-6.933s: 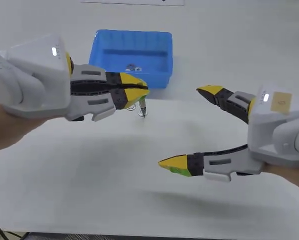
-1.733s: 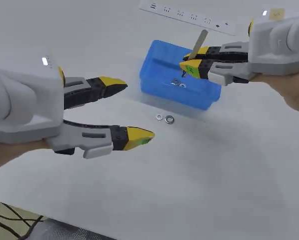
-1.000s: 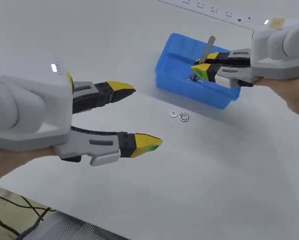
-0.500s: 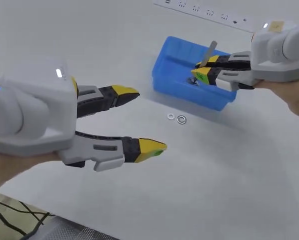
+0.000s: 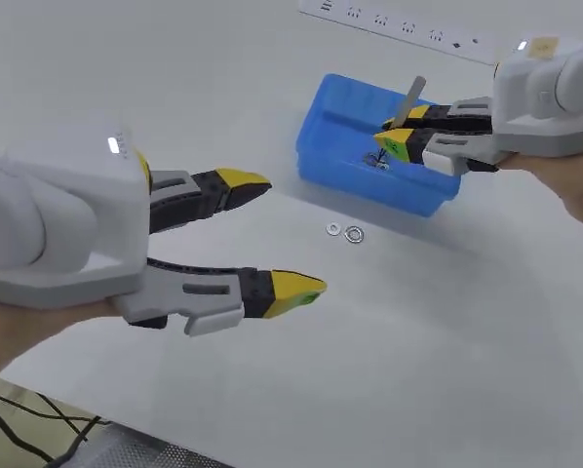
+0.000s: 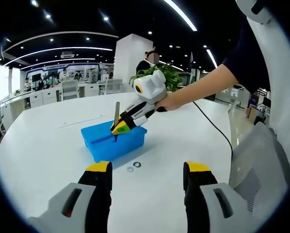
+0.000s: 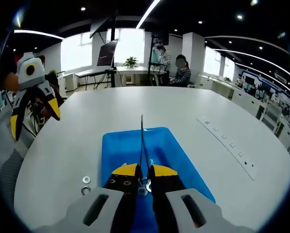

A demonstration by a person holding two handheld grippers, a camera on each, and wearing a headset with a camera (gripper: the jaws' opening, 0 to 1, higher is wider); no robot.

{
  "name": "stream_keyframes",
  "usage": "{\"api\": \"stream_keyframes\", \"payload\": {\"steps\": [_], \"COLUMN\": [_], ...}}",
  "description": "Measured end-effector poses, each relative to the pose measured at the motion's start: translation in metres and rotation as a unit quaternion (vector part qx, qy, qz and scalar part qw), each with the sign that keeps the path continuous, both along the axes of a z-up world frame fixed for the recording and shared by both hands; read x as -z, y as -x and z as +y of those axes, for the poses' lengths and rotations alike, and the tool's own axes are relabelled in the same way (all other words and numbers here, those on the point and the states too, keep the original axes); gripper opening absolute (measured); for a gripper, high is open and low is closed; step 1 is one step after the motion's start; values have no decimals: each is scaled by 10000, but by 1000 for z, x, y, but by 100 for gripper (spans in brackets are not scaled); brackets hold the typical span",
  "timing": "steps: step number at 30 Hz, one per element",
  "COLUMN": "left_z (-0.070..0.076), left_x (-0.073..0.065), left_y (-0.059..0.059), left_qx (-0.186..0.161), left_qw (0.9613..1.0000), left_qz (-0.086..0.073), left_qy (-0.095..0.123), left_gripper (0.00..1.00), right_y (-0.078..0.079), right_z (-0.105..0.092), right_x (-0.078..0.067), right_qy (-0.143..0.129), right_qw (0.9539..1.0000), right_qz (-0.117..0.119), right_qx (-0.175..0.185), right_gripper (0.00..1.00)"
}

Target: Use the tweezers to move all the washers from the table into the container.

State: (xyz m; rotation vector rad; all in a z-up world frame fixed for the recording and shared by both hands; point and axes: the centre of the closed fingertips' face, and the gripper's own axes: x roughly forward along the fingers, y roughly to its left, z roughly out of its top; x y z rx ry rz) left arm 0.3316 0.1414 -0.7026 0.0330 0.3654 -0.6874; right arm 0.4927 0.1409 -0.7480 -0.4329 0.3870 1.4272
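Pinching the tweezers, the right gripper hangs over the container; two washers lie just outside, toward the spread left gripper.

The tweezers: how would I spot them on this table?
On the white table stands a blue container, with the right gripper shut above it. The tweezers are the thin grey metal strip clamped in its yellow-tipped jaws, tips down in the container, unlike the round washers nearby.

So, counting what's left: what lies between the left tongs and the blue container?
Two washers, side by side on the table near the container, ahead of the open left tongs; the head view shows it.
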Motion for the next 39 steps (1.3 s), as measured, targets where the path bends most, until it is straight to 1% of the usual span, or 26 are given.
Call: {"api": "stream_keyframes", "payload": {"steps": [2, 4, 8, 12, 14, 16, 18, 20, 21, 22, 24, 25, 26, 27, 28, 31, 33, 34, 36, 37, 39], "left_z": [-1, -2, -3, -4, -5, -4, -1, 4, 7, 9, 8, 8, 7, 6, 4, 0, -5, -8, -12, -15, -22], "left_x": [0, 0, -1, -4, -4, -4, -6, -8, -12, -15, -19, -22, -24, -25, -26, -27, -31, -35, -39, -39, -38], "left_y": [0, 0, -1, -3, -6, -10, -19, -31, -41, -48, -58, -66, -74, -78, -85, -98, -111, -119, -131, -134, -138], "left_qx": [3, 22, 37, 12, 43, 50, 52, 51, 5, -19, 18, 60, 115, 145, 214, 342, 393, 367, 368, 393, 537], "left_qw": [10000, 10000, 10000, 10000, 10000, 10000, 10000, 9999, 9998, 9995, 9992, 9990, 9986, 9984, 9982, 9976, 9972, 9969, 9965, 9964, 9958], "left_qz": [5, 12, -5, -32, -24, -20, -28, -88, -214, -312, -384, -433, -517, -552, -564, -600, -637, -692, -726, -734, -739], "left_qy": [24, -30, -65, -1, -20, 11, 42, 51, 35, 22, 67, 63, 10, -11, -11, -109, -18, 99, 181, 180, 82], "left_gripper": [64, 64, 64, 64, 64, 64, 64, 64, 64, 63, 63, 63, 64, 64, 64, 62, 61, 61, 60, 59, 55], "right_y": [0, 0, -2, -2, 1, 3, 6, 8, 9, 9, 11, 12, 12, 13, 13, 16, 18, 19, 20, 21, 23], "right_z": [0, -1, -3, -6, -7, -7, -7, -7, -7, -6, -6, -5, -5, -4, -3, -1, 0, 1, 2, 2, 2], "right_x": [-1, -2, -4, -6, -7, -8, -9, -9, -9, -10, -10, -10, -11, -12, -12, -13, -13, -12, -11, -10, -10], "right_qy": [-26, -34, -45, -74, -69, -51, -45, -18, -7, -9, 13, 42, 36, 25, 21, 41, 47, 75, 113, 123, 145], "right_qw": [10000, 10000, 10000, 9999, 10000, 10000, 9999, 9998, 9998, 9998, 9996, 9994, 9994, 9994, 9993, 9988, 9984, 9981, 9977, 9976, 9971], "right_qz": [16, 20, 3, 38, 25, -16, -35, -59, -72, -68, -114, -164, -169, -167, -176, -244, -259, -296, -325, -329, -359], "right_qx": [17, 21, 51, 59, 15, -55, -113, -162, -185, -201, -250, -289, -299, -314, -328, -427, -496, -535, -579, -596, -655], "right_gripper": [11, 11, 11, 10, 10, 10, 10, 10, 10, 10, 10, 10, 10, 10, 10, 10, 10, 10, 10, 10, 10]}}
